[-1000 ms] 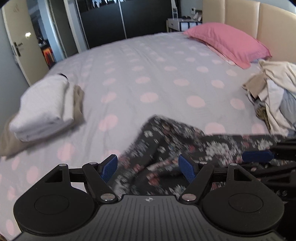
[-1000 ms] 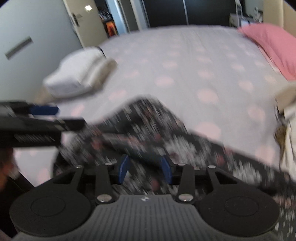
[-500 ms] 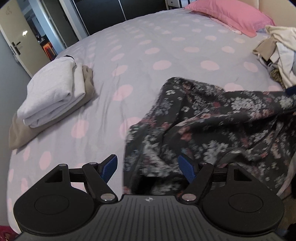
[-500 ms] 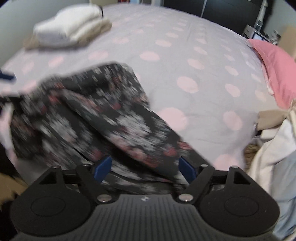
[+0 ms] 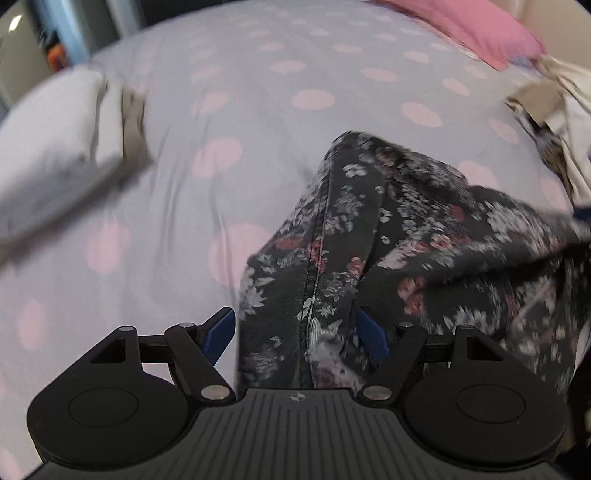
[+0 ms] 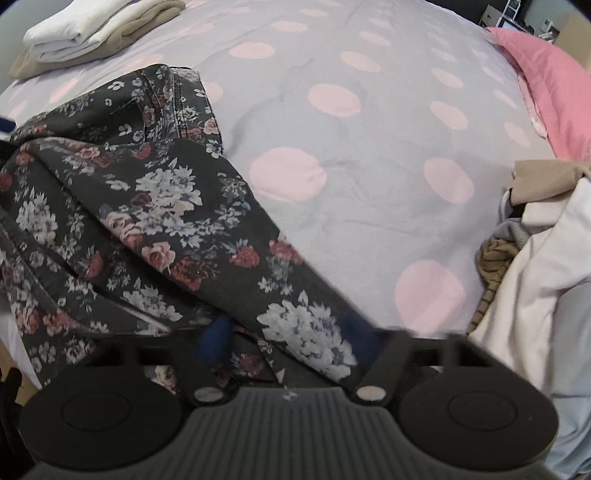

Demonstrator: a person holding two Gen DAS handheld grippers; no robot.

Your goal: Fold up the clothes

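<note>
A dark floral garment (image 5: pixel 369 240) lies crumpled on the near edge of the bed, and it also shows in the right wrist view (image 6: pixel 147 206). My left gripper (image 5: pixel 295 330) is open, with a fold of the garment lying between its blue fingers (image 5: pixel 219 328). My right gripper (image 6: pixel 288 334) is open too, its blurred blue fingertips (image 6: pixel 216 332) on either side of the garment's edge, which drapes over the jaws.
The bed has a lilac cover with pink dots (image 6: pixel 369 147). A stack of folded white and beige clothes (image 6: pixel 92 29) lies far left. A heap of unfolded clothes (image 6: pixel 546 240) lies at right, and a pink pillow (image 6: pixel 554 81) beyond it.
Both grippers have dropped lower and closer to the floral garment, so that cloth now lies between the fingers of each. The right gripper, narrower a second ago, has opened wide.
</note>
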